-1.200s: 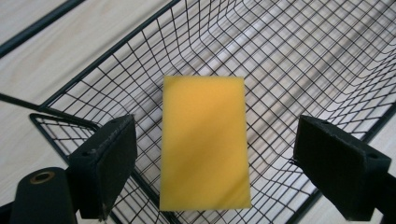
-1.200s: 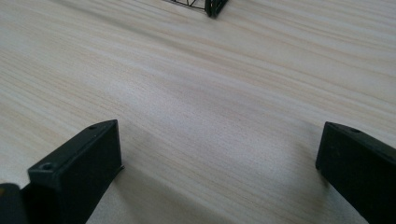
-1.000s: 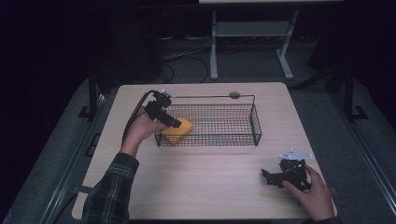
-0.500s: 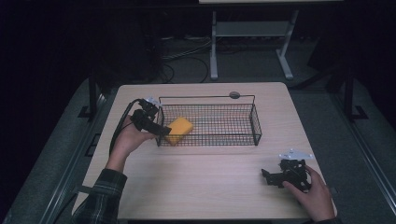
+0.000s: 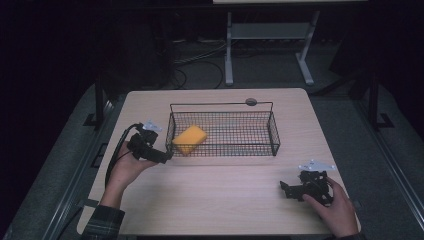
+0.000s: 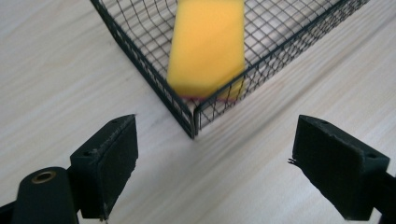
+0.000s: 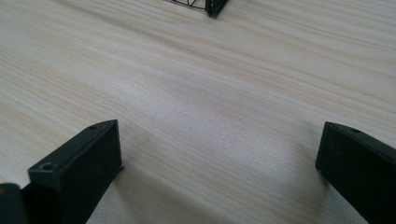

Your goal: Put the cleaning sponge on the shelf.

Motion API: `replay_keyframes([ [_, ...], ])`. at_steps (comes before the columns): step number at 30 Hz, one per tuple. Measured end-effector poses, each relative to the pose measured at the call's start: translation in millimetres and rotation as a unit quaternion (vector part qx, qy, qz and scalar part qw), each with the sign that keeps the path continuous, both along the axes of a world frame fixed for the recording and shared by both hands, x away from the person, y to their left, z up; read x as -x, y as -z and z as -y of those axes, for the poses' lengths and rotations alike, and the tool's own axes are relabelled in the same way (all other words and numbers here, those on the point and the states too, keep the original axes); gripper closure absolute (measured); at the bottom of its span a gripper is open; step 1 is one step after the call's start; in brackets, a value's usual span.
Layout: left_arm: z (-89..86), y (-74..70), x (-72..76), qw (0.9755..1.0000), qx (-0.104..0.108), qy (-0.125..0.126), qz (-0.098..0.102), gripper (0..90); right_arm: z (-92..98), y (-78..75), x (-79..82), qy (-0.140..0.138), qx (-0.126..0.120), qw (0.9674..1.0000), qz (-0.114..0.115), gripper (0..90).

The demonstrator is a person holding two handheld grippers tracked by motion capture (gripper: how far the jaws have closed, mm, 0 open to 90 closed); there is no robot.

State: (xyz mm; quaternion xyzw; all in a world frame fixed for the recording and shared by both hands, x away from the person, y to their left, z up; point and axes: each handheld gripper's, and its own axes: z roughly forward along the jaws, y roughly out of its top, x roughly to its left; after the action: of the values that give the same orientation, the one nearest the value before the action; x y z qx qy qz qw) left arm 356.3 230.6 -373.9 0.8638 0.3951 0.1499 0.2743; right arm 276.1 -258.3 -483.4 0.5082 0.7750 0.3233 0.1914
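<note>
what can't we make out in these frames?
- Yellow rectangular sponge: far end cut off by the top edge of the left gripper view; near end blurred behind the mesh of the black wire basket.
- Small round grey thing on the table's far edge: too small to identify in the high view.

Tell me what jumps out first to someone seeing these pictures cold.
The bright yellow sponge draws the eye first, lying in the left end of the black wire basket at the middle of the pale wooden table. Next is the left tool, jaws open and empty, just outside the basket's near left corner. The right tool rests open on the table's near right part.
</note>
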Motion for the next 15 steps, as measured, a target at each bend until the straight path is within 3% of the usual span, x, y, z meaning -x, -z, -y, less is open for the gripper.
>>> replay_keyframes([
  [15, -18.2, 34.1, 38.4, 0.9997, 0.001, -0.017, 0.017, 13.6, 0.0, 0.0, 0.0, 0.000, 0.001, 1.0000, 0.000, 0.0],
])
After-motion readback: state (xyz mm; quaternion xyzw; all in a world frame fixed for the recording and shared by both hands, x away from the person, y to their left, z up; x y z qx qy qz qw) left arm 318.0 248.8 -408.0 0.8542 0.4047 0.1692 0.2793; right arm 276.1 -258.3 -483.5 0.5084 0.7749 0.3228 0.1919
